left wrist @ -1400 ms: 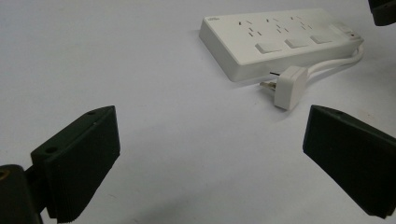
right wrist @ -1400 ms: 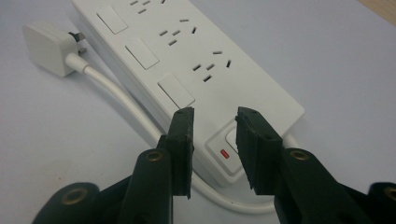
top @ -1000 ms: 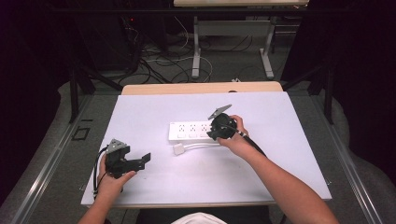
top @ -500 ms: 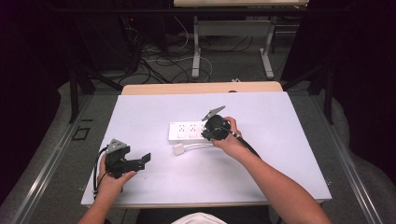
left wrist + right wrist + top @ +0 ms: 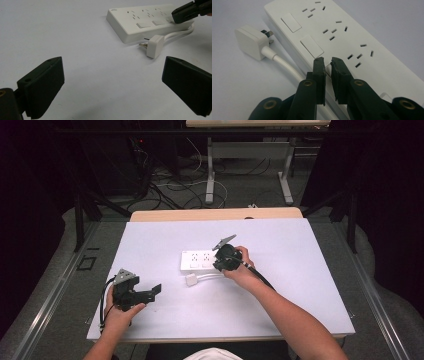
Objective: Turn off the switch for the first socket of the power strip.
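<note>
Right gripper view: right tool (image 5: pixel 327 62) nearly closed, tips on power strip (image 5: pixel 352 42).

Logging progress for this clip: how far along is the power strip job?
Done: the right gripper has reached the power strip, jaws nearly shut over its third rocker switch; whether it has been pressed, I cannot tell. In hand: that switch press, probably. Left: the plug lies loose on the table beside the strip, connected to nothing. The left gripper rests open, well short of both.
</note>
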The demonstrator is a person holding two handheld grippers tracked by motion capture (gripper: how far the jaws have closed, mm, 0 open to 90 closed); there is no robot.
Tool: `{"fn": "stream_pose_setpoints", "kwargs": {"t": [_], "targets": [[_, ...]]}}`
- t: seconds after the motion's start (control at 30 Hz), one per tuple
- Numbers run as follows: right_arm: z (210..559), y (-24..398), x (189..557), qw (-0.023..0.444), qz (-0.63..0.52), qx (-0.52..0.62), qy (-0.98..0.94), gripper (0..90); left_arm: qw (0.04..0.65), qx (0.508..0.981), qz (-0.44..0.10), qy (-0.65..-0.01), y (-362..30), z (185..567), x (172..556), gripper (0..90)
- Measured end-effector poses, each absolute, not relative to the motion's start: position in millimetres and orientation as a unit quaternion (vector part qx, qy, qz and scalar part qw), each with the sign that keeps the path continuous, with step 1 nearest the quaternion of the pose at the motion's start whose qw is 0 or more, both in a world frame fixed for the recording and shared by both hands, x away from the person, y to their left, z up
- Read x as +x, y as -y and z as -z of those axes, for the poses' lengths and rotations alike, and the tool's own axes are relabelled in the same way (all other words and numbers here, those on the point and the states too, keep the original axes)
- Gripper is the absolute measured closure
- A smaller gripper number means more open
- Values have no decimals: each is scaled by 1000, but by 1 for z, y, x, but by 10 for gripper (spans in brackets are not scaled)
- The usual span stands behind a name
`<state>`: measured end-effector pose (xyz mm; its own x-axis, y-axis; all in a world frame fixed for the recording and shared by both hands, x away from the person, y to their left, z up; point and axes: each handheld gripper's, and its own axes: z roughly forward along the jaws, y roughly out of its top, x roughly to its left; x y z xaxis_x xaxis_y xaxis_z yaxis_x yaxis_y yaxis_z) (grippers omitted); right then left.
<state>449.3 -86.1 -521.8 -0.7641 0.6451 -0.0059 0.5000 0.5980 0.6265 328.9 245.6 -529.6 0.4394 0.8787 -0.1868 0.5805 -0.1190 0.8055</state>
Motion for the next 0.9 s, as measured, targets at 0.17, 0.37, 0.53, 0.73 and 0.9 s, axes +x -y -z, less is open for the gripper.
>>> {"fn": "stream_pose_setpoints", "kwargs": {"t": [0.17,0.37,0.53,0.73,0.9], "targets": [[525,86,452,123,-311,328,-884,824,436,728,-170,-501,-246,530,329,39],[526,86,453,123,-314,334,-880,825,435,728,-171,-501,-246,530,329,39],[526,85,453,126,-315,328,-882,828,435,728,-171,-501,-245,530,329,39],[526,84,453,130,-318,319,-883,830,435,729,-170,-500,-245,530,329,39],[526,85,453,124,-317,327,-882,831,434,730,-170,-499,-245,530,329,39]]}}
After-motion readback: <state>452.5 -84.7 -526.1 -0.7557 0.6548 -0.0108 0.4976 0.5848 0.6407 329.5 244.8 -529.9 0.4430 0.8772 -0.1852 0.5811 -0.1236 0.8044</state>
